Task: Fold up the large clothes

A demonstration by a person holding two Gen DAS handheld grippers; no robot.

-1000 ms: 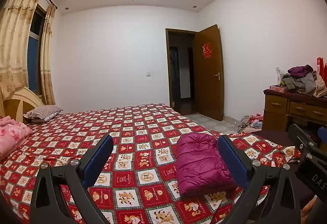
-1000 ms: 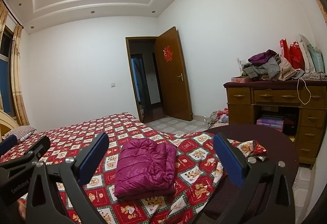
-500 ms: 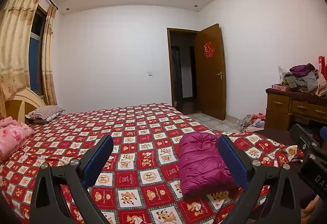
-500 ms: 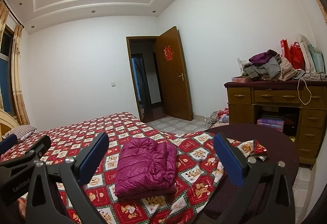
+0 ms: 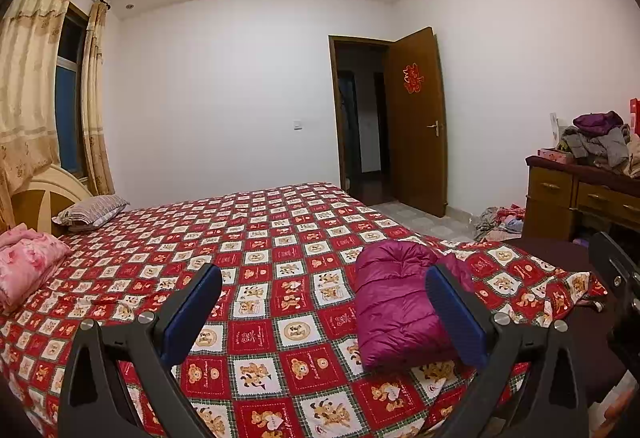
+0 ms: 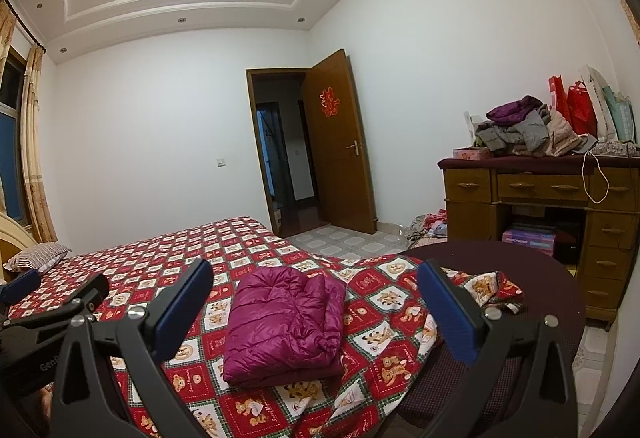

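The purple jacket [image 6: 285, 326] lies folded into a compact, puffy rectangle on the red checked bedspread [image 5: 256, 262], near the bed's foot corner; in the right wrist view it sits at about 6 o'clock of the picture, in the left wrist view at about 4 o'clock. By the look of it, the fold is judged complete or nearly so, and the step in hand is taken to be a check and release.

The left gripper [image 5: 324, 314] is held wide open above the bedspread, with nothing between its blue pads; its right pad overlaps the jacket's edge in the picture, but contact cannot be confirmed. The right gripper [image 6: 316, 302] is likewise spread wide and empty, the jacket framed between its fingers but apart from them.

For a good finish, the padded layers should be pressed flat from above, since trapped air is likely to make such a jacket spring open. Edges should be squared before either tool is drawn away, and no pad should be dragged across the top layer.

At 3 o'clock, a heap of 1 or more unfolded garments [image 6: 520, 130] is seen on the wooden desk [image 6: 540, 190].
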